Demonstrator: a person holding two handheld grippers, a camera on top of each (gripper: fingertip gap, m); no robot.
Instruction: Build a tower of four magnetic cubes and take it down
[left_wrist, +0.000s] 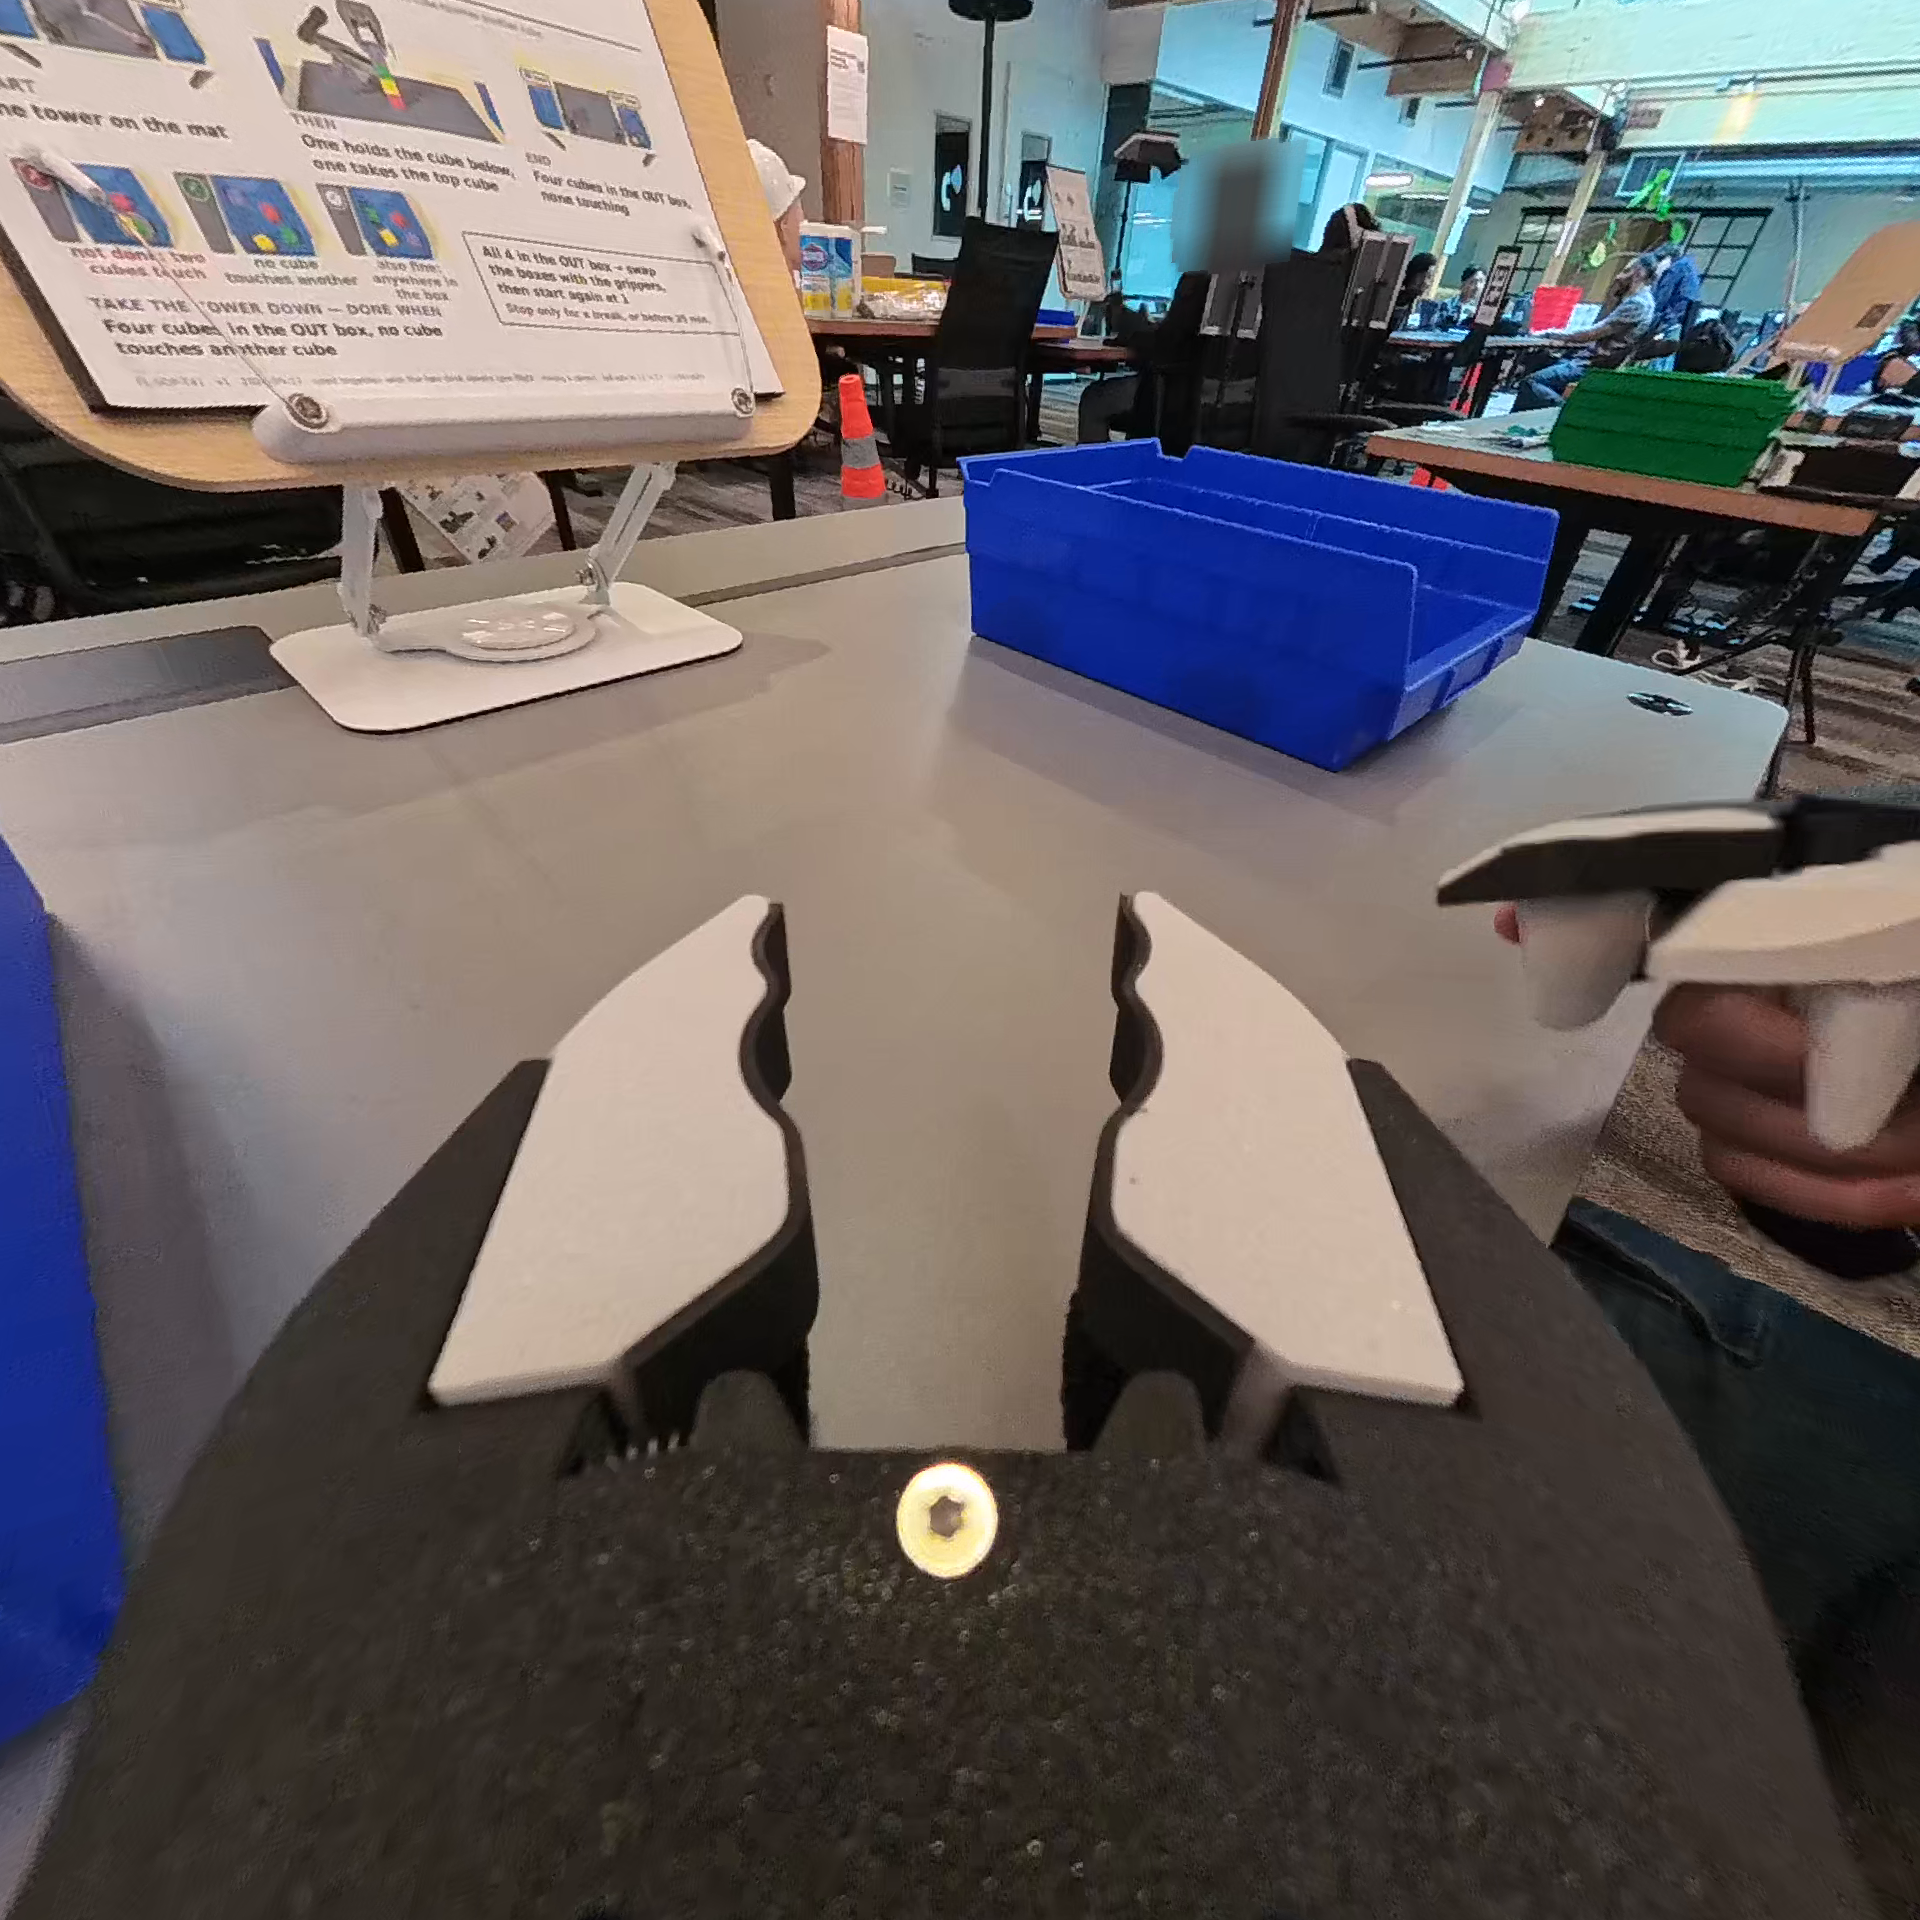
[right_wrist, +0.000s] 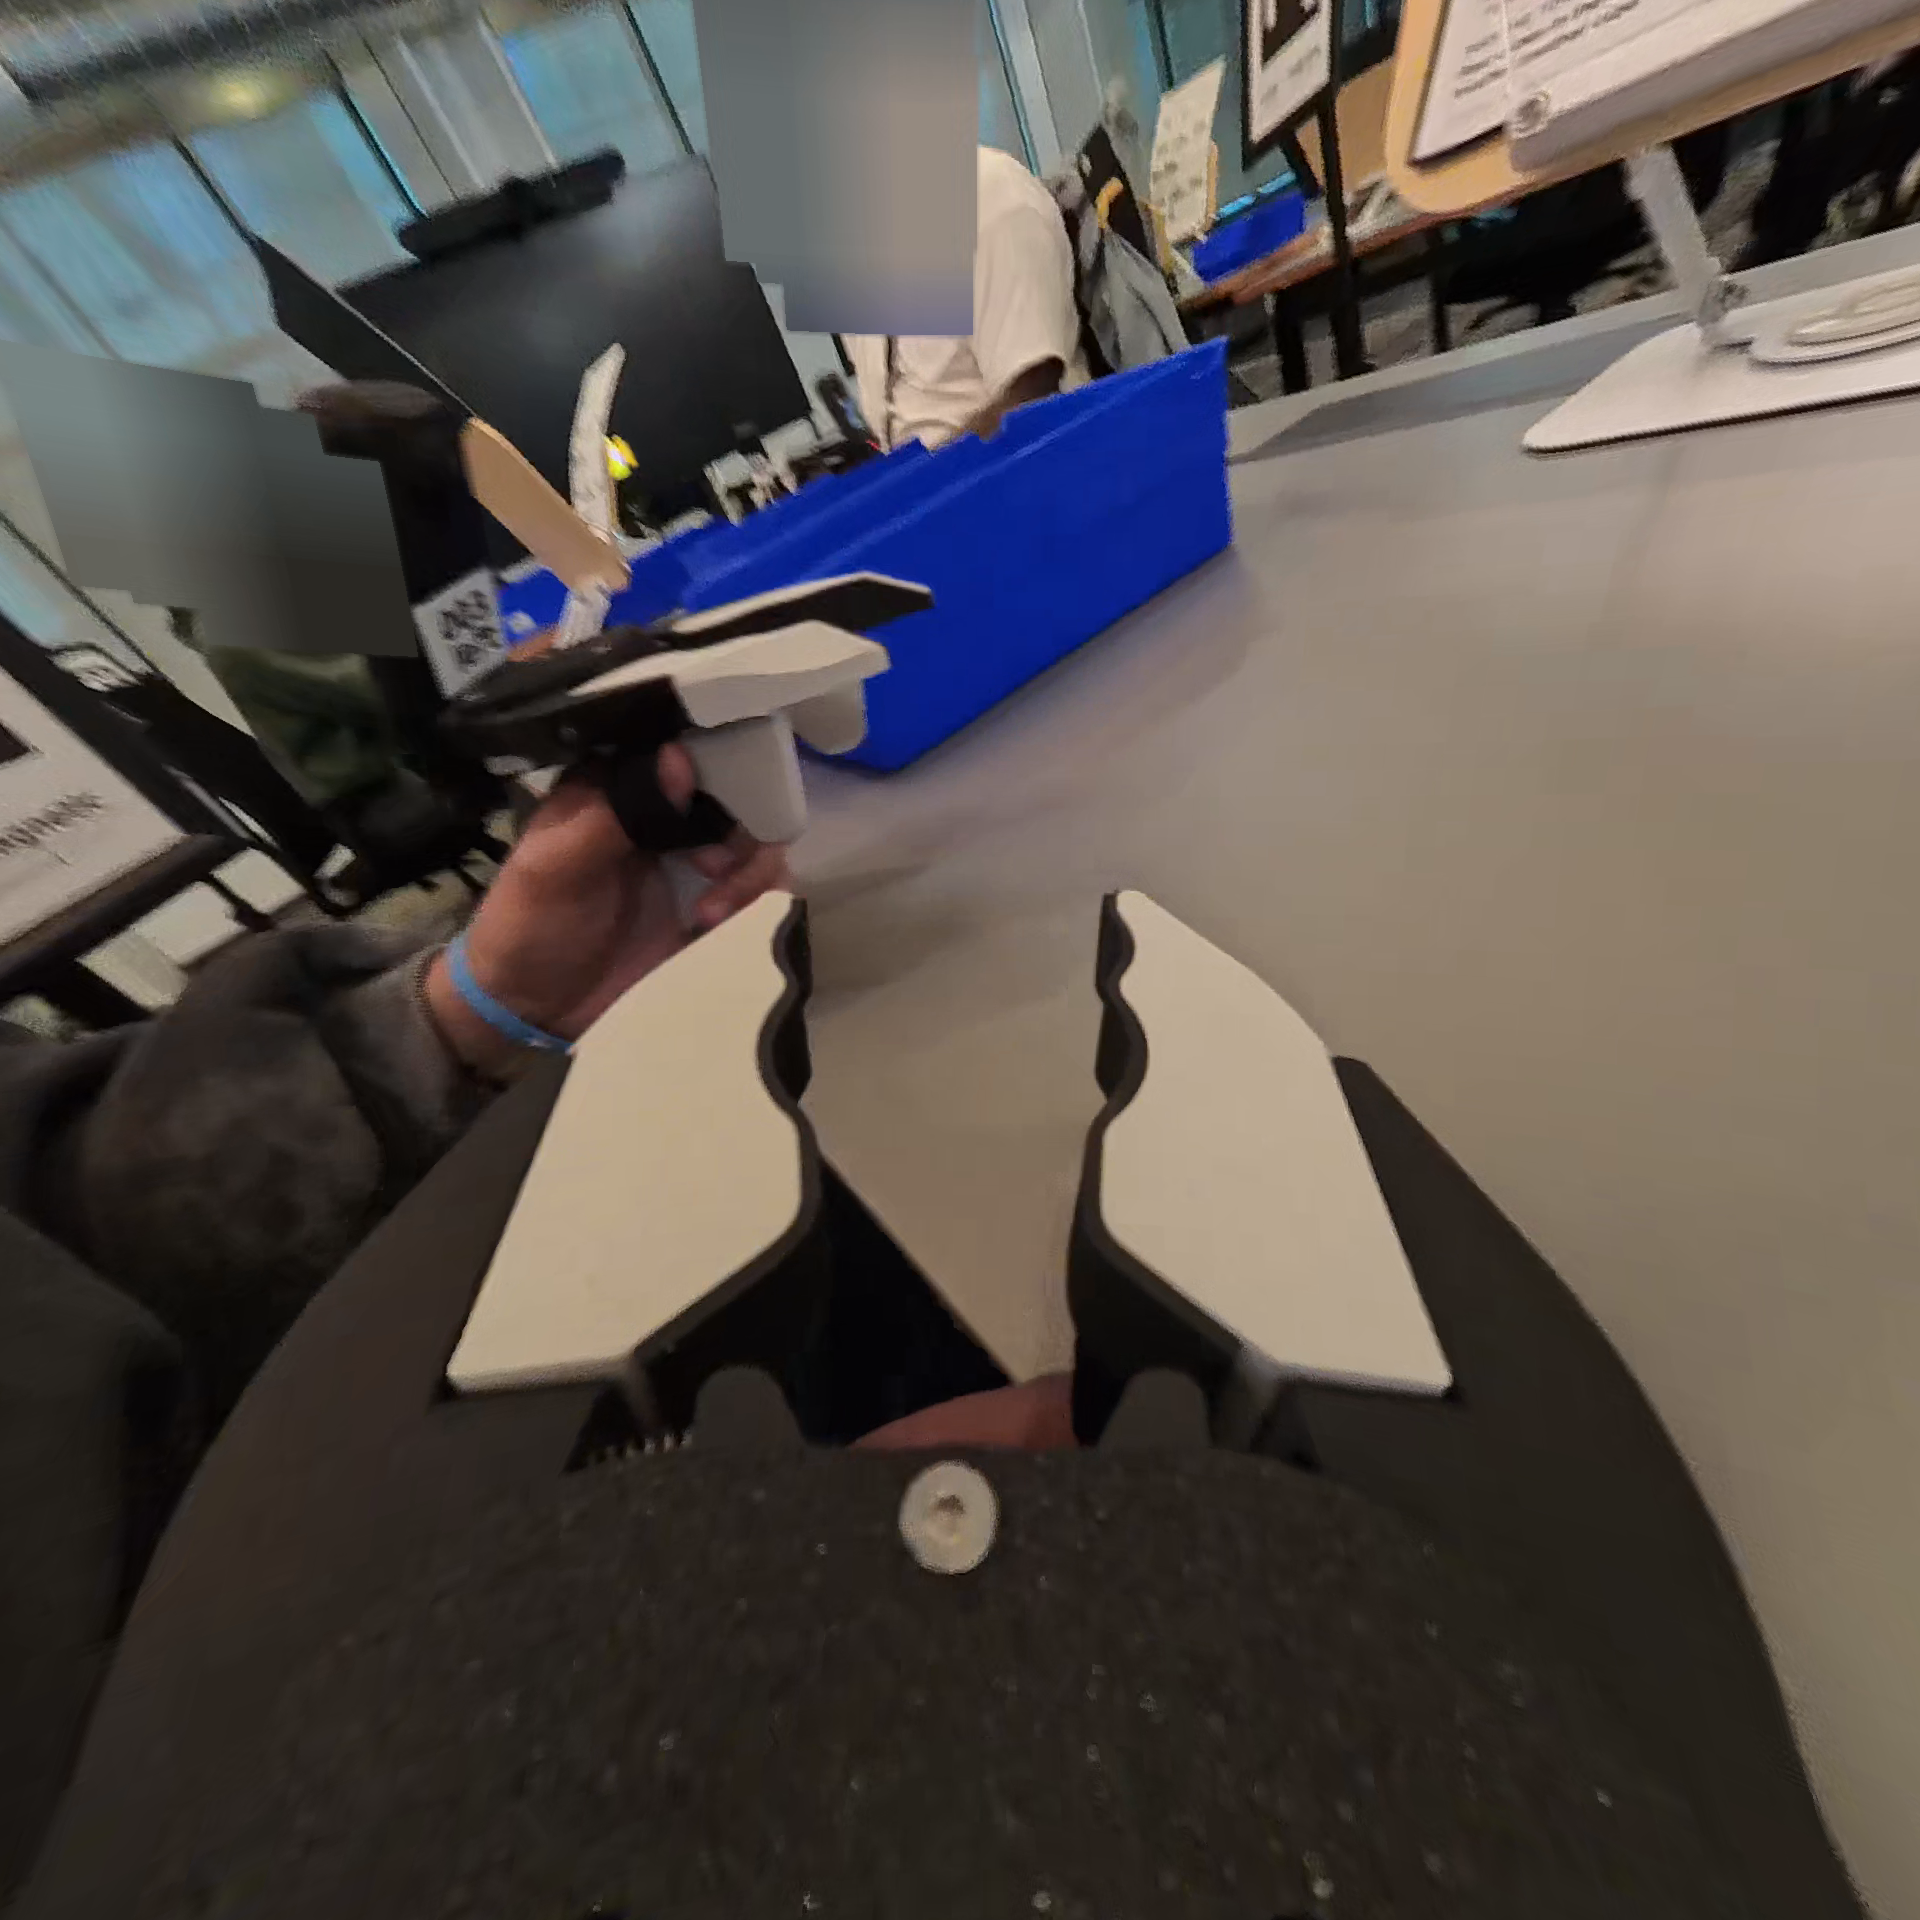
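No magnetic cube shows in either view. My left gripper (left_wrist: 948, 914) is open and empty, held low over the bare grey table (left_wrist: 883, 790). My right gripper (right_wrist: 954, 909) is open and empty too, over the table's near edge. A blue bin (left_wrist: 1247, 603) stands at the back right of the left wrist view; the part of its inside that shows holds no cube. Another blue bin (right_wrist: 1018, 561) stands behind my left gripper (right_wrist: 904, 629) in the right wrist view, its inside hidden. The right gripper (left_wrist: 1548, 920) enters the left wrist view from the right, held by a hand.
An instruction sheet on a wooden board (left_wrist: 416, 208) stands on a white stand (left_wrist: 509, 644) at the table's back. A blue wall (left_wrist: 42, 1299) is close at the left edge. Other tables, chairs, people and an orange cone (left_wrist: 860, 442) lie beyond the table.
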